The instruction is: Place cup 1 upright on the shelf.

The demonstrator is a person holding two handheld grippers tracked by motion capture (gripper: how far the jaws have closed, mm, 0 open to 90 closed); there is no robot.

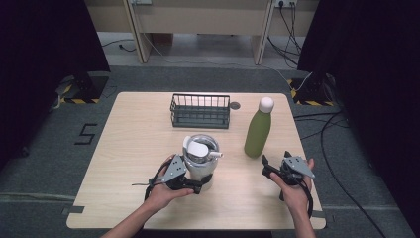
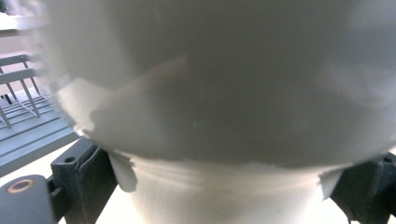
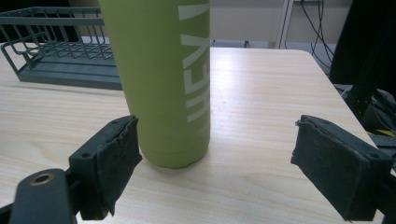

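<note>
Pale wood bench (image 1: 133,163), rectangular, rounded corners, standing on grey carpet between dark curtains; it carries every item below. Dark wire basket (image 1: 200,111), oblong, at the far middle of the bench, well apart from both hands; its bars also appear at the left edge of the left gripper view (image 2: 18,93) and at the upper left of the right gripper view (image 3: 56,42). Green bottle (image 1: 258,133), tall, upright, white cap, right of centre and nearer than the basket; in the right gripper view (image 3: 163,79) it stands on the wood with white lettering running up its side. White tumbler (image 1: 200,157), squat, upright, with a clear rim and a white lid piece lying across its mouth, at the near middle of the bench; in the left gripper view (image 2: 219,107) its wall is very close and blurred. Left gripper (image 1: 200,184), held in the person's left hand (image 1: 161,191), low at the tumbler's near side, jaws set on either side of the lower body and clasping it. Right gripper (image 1: 265,166), held in the person's right hand (image 1: 294,191), near the bottle's base but not touching it; seen along its own camera (image 3: 215,163), the jaws stand wide apart with nothing between them, the bottle just beyond the left-hand jaw.
</note>
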